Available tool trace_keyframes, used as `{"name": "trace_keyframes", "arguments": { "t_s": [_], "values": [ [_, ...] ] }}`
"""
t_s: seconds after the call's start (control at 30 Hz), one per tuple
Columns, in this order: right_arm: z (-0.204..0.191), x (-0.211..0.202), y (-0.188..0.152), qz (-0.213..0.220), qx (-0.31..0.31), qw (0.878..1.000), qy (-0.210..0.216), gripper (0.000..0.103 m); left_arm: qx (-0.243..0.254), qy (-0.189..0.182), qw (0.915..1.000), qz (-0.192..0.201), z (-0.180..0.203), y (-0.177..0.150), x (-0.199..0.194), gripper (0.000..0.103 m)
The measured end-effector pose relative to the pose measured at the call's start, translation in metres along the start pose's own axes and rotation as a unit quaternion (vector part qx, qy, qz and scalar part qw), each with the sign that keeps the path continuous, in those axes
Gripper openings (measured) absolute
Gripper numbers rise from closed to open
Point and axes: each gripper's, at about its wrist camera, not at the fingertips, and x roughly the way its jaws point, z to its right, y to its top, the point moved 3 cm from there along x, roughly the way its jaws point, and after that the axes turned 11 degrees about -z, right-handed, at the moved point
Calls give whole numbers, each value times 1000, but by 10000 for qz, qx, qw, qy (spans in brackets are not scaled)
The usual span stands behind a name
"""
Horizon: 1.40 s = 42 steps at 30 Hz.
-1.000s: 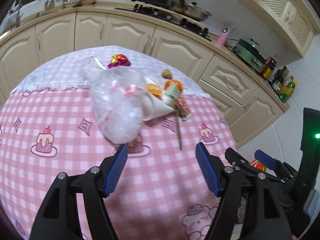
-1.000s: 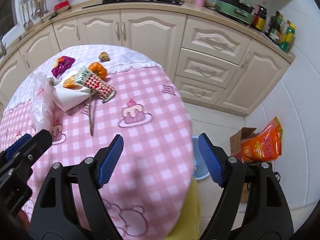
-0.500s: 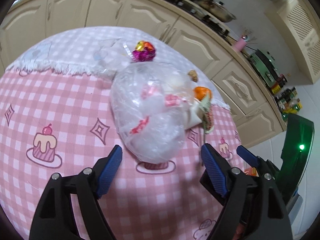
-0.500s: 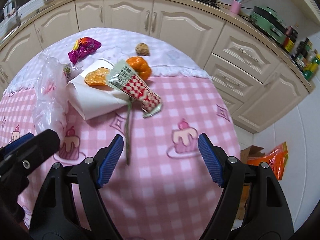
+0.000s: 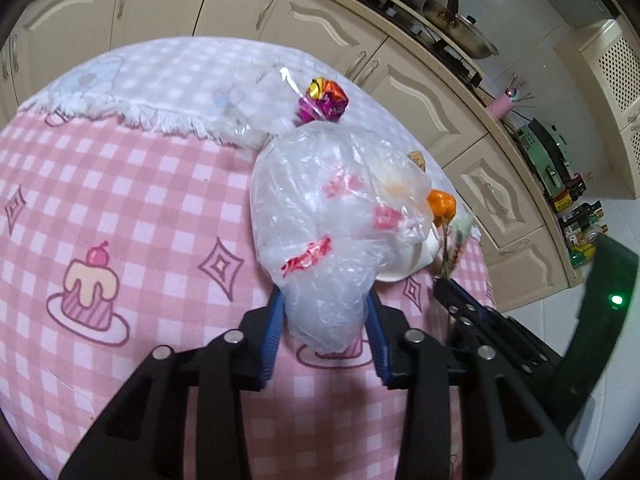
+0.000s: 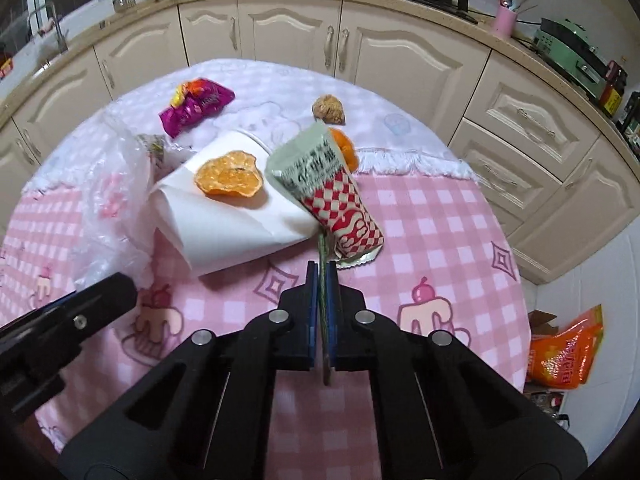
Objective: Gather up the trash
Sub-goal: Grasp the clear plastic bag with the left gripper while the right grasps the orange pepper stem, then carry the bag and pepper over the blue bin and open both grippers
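A crumpled clear plastic bag (image 5: 332, 208) with red print lies on the pink checked tablecloth (image 5: 120, 200). My left gripper (image 5: 324, 308) is closing on the bag's near end, and both blue pads press against it. My right gripper (image 6: 322, 276) is shut on a thin green stick (image 6: 322, 246) that runs under a red-and-white checked packet (image 6: 340, 200). An orange peel (image 6: 229, 178) rests on a folded white paper (image 6: 224, 224). A purple snack wrapper (image 6: 196, 106), a brown lump (image 6: 329, 109) and a tangerine piece (image 6: 345, 148) lie farther back.
The round table's edge (image 6: 516, 280) drops off on the right above a tiled floor with an orange bag (image 6: 564, 356) and a cardboard box. Cream cabinets (image 6: 288, 32) and a counter with a stove curve behind the table. The two grippers work side by side.
Both grippers moved forward and down over the table. The left jaws closed from wide open onto the plastic bag, and the right jaws shut on the green stick.
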Motion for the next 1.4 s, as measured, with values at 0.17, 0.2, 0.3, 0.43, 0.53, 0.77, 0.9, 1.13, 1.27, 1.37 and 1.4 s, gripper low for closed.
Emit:
{"name": "trace_keyframes", "arguments": {
  "t_s": [0.17,0.2,0.3,0.43,0.53,0.77,0.9,1.13,1.27,1.37,1.4],
  "values": [
    [6,-28,-3,284,40,9995,123,4,-13,-20,9999,111,-2,-1,-8,32],
    [6,-34,-4,345,35,9993,108,4,-7,-20,9999,131,-2,-2,-10,32],
    [9,-46,-8,441,76,9989,159,4,92,-32,9997,238,4,-5,-17,29],
    [13,-58,-11,592,89,9980,200,4,208,-59,9992,341,9,-13,-28,18],
    [15,-69,-12,697,121,9971,269,4,296,-77,9985,446,14,-17,-37,17],
    [21,-90,-15,945,221,9948,315,4,458,-82,9970,623,22,-28,-56,16],
    [30,-100,-19,1032,316,9937,314,4,579,-132,9956,718,33,-35,-66,16],
    [62,-102,-35,1018,621,9928,152,4,943,-134,9934,639,69,-47,-63,16],
    [92,-104,-50,1001,876,9911,-25,4,1202,-173,9912,528,98,-56,-51,16],
    [121,-103,-61,954,1133,9889,-139,4,1450,-214,9884,404,125,-65,-39,16],
    [132,-102,-66,925,1239,9878,-183,4,1509,-221,9876,363,133,-67,-35,16]
  ]
}}
